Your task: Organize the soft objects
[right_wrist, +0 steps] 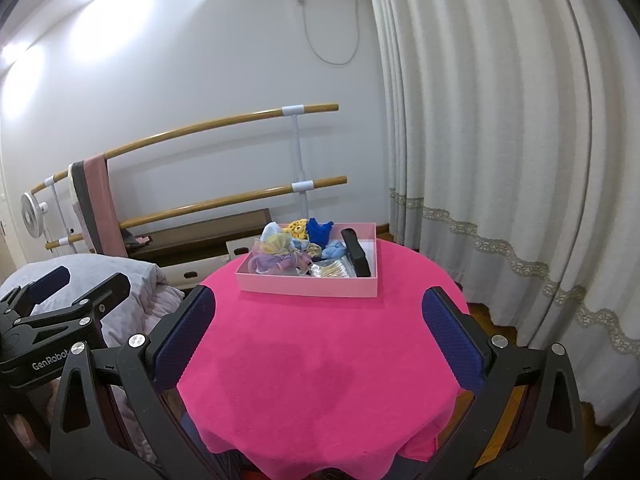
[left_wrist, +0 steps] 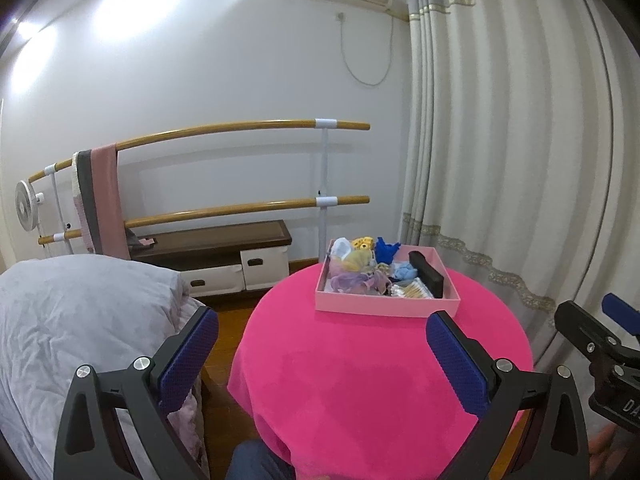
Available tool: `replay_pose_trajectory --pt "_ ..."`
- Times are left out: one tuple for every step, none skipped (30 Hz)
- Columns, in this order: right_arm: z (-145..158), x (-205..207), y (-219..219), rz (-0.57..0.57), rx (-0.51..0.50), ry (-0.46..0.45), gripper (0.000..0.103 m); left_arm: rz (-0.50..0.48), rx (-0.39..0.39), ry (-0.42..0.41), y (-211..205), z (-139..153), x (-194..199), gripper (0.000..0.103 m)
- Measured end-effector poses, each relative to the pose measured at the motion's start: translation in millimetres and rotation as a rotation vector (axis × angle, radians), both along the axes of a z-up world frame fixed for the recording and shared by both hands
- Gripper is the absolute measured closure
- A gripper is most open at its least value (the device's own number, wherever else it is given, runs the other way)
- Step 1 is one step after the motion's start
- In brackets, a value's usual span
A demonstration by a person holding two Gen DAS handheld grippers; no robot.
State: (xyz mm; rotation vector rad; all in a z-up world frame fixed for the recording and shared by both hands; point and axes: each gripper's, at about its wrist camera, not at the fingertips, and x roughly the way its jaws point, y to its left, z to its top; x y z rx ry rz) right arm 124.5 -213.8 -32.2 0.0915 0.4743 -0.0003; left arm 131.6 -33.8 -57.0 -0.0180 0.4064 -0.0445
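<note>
**Both tongs spread wide, holding nothing, box of soft stuff straight ahead**

Left tongs [left_wrist: 320,356] wide apart and empty, hovering over the near edge of the round surface [left_wrist: 360,360] with its hot pink cloth. Right tongs [right_wrist: 318,334] same deal: spread open, gripping nothing, also above the near side of that surface.

Well ahead of both tongs, on the far side of the surface: a pink box [right_wrist: 308,284], shallow and open on top. Inside, toward its left half, a heap of pastel scrunchies [right_wrist: 276,260] in purple, yellow and pale blue. Behind those, something yellow and knitted-looking [right_wrist: 298,229], next to a bright blue fabric piece [right_wrist: 319,230] sticking up at the back edge. A light blue soft item [right_wrist: 334,251] mid-box, a pack of cotton swabs [right_wrist: 332,270] at the front, and a black oblong thing [right_wrist: 356,258] leaning along the right side.

Left of the left tongs: a bed [left_wrist: 80,320] with grey bedding. Right of the right tongs: pale curtains [right_wrist: 500,140].
</note>
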Motion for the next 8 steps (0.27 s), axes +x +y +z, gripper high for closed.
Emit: replay_pose_trajectory --pt "-0.2 0.6 -0.2 0.001 0.002 0.000 0.000 0.001 0.002 -0.003 0.1 0.6 -0.8 0.000" --pt "-0.2 0.3 0.2 0.000 0.001 0.000 0.000 0.001 0.003 -0.004 -0.2 1.2 -1.3 0.000" --pt "-0.2 0.0 0.2 -0.001 -0.001 0.001 0.000 0.000 0.003 -0.005 -0.6 1.1 -1.6 0.000" --pt "-0.2 -0.1 0.1 0.000 0.000 0.001 0.000 0.000 0.003 -0.007 -0.4 1.0 -0.9 0.000" --pt "-0.2 0.3 0.1 0.001 0.001 0.002 0.000 0.001 0.004 -0.009 -0.2 1.0 -1.0 0.000" --pt "-0.5 0.1 -0.1 0.000 0.000 0.001 0.000 0.000 0.005 -0.011 -0.9 -0.2 -3.3 0.000" --pt "-0.5 0.4 -0.1 0.001 -0.001 0.002 0.000 -0.003 0.005 -0.012 -1.1 -0.3 -2.9 0.000" --pt "-0.6 0.3 -0.2 0.002 0.000 0.002 0.000 -0.007 0.004 -0.012 -1.5 -1.5 -4.3 0.000"
